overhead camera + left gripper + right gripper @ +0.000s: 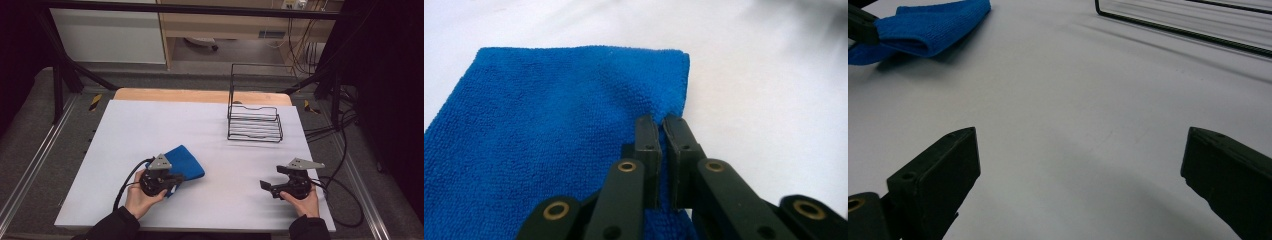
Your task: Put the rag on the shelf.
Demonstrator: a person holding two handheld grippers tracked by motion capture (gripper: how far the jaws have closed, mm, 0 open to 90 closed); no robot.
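Observation:
A blue microfibre cloth [189, 161] lies folded on the white table sheet [150, 125] near the front left. My left gripper [176, 179] is shut on the cloth's near edge. In the left gripper view the two jaws stand close together, with a pinched ridge of the blue cloth [549, 115] between the pads of that gripper [663, 122]. My right gripper [272, 178] rests low at the front right, open, with only bare sheet between its wide jaws [1080, 136]. In the right gripper view the cloth [933, 25] lies far off at the upper left.
A black wire rack [255, 122] with a tall back frame stands at the back right of the table, and its base wire [1178, 30] crosses the top of the right gripper view. Cables [345, 200] trail off the table's right side.

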